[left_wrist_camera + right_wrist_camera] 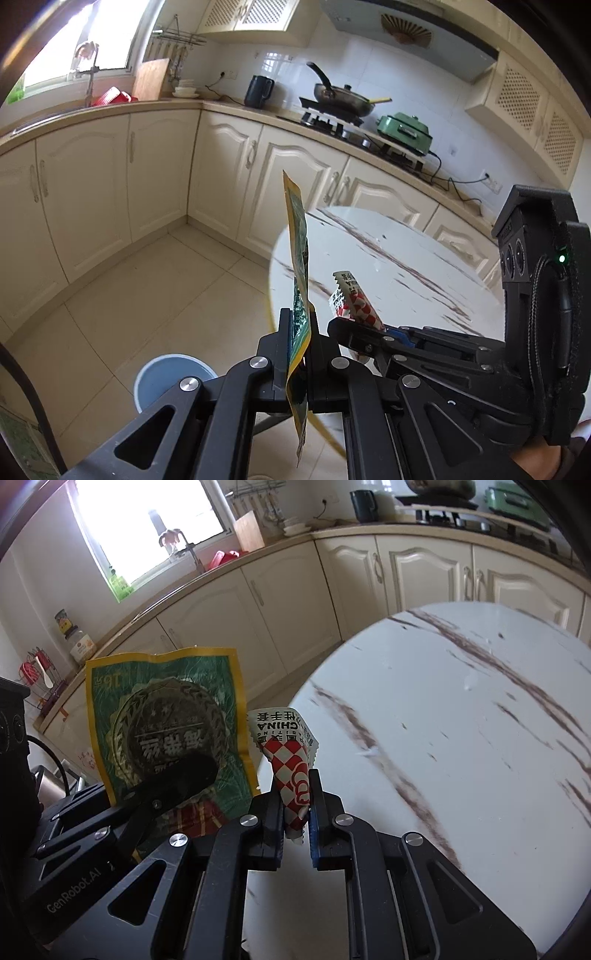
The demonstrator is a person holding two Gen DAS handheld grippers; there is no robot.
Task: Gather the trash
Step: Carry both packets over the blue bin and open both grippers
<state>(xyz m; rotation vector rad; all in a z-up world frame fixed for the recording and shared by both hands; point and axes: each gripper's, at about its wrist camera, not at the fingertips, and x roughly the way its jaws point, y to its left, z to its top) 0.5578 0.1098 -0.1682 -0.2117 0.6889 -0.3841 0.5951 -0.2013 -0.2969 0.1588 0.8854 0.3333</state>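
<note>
My left gripper [300, 325] is shut on a flat green and yellow snack packet [298, 236], seen edge-on in the left wrist view and standing up from the jaws. The right wrist view shows that packet's printed face [166, 716] beside my right gripper, with the left gripper [192, 771] clamped over its lower part. My right gripper [297, 794] is shut on a crumpled red and white checkered wrapper [290, 771]. The same wrapper [356, 304] and right gripper [347, 325] appear at the right of the left wrist view. Both pieces hang above the edge of the round marble table [461, 720].
A blue round bin [162, 376] stands on the tiled floor below the left gripper, beside the table [388, 258]. Cream cabinets [155, 173] run along the walls under a counter with a stove, a pan [341, 96], a kettle and a green cooker.
</note>
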